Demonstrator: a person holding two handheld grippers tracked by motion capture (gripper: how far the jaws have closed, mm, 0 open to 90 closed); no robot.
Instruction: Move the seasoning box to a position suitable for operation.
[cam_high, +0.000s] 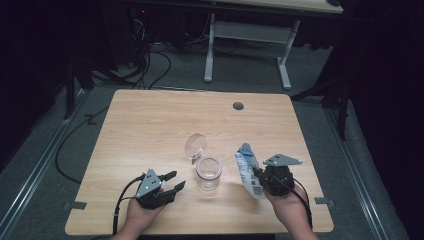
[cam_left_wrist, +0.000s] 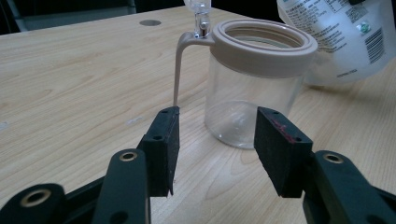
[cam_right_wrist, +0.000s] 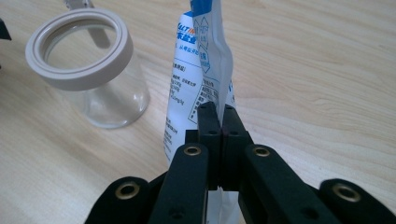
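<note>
Landmark: the jar (cam_high: 208, 174) is standing upright near the near edge of the table (cam_high: 150, 120), its clear hinged lid (cam_high: 195, 146) flipped open and leaning behind it, so the mouth is lying free for filling.
Right gripper (cam_high: 261, 176): it is pinching the white and blue pouch (cam_high: 248, 170) by a side edge, jaws pressed flat on the film, and holding the pouch upright just to the right of the jar, probably so it can be tipped over the mouth.
Left gripper (cam_high: 173, 181): its jaws are standing wide with nothing between them, aimed at the jar from its left and not touching it, likely getting ready to steady it.
Open room: bare wood is stretching behind the jar to the far edge; the near edge is lying close, leaving little room toward the person.
</note>
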